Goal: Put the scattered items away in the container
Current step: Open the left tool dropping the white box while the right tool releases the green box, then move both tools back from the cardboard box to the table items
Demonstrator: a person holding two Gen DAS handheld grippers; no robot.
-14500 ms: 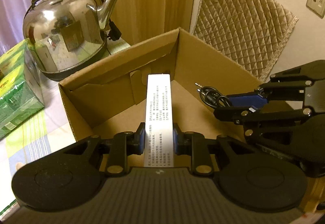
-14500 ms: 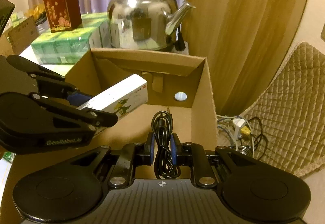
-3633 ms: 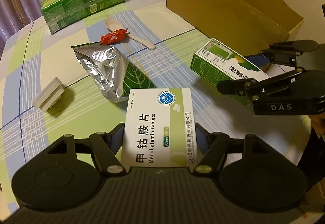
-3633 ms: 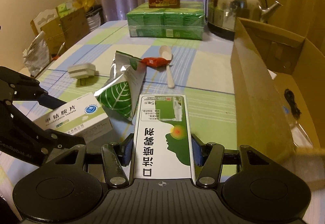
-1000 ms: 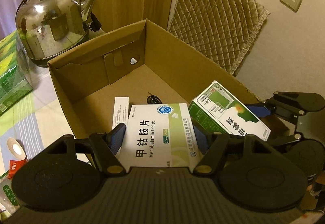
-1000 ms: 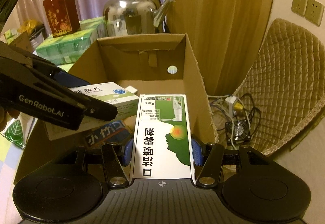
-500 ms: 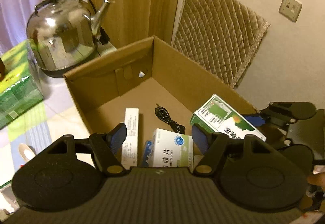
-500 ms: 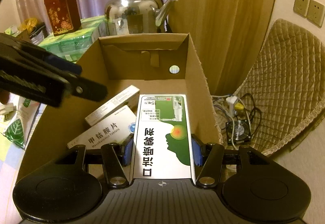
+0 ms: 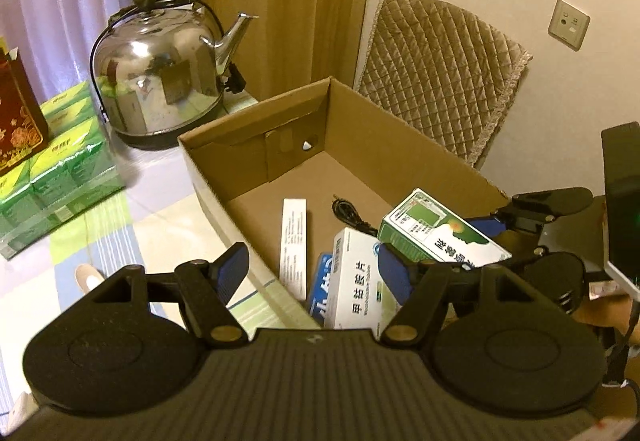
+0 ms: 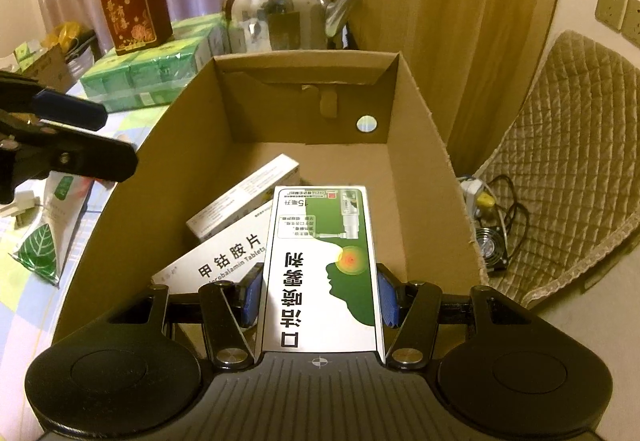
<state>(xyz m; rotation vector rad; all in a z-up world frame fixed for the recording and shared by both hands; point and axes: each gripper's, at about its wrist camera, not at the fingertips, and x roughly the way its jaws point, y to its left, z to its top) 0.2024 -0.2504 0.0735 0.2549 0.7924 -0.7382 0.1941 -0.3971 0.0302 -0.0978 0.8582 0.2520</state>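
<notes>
An open cardboard box (image 9: 404, 129) (image 10: 424, 145) stands on the table's right side. Inside it lie a white Mecobalamin tablets box (image 9: 356, 289) (image 10: 224, 261), a long white carton (image 9: 294, 237) (image 10: 244, 201), a black cable (image 9: 348, 213) and a blue packet (image 9: 322, 301). My left gripper (image 9: 314, 269) is open and empty, above the box's near-left wall. My right gripper (image 10: 320, 293) is shut on a green-and-white spray box (image 10: 322, 265) (image 9: 440, 233), held over the box's near end. On the table left of the box lies a silver leaf-print pouch (image 10: 44, 237).
A steel kettle (image 9: 160, 69) (image 10: 288, 13) stands behind the box. Green packs (image 9: 56, 165) (image 10: 152, 69) with a red carton (image 10: 134, 9) on top lie at the left. A white spoon (image 9: 88, 277) lies on the checked tablecloth. A quilted chair back (image 9: 436, 69) stands beyond the box.
My left gripper let go of the Mecobalamin box, which now lies in the cardboard box, and has risen and drawn back to the left. The right gripper keeps its hold on the spray box.
</notes>
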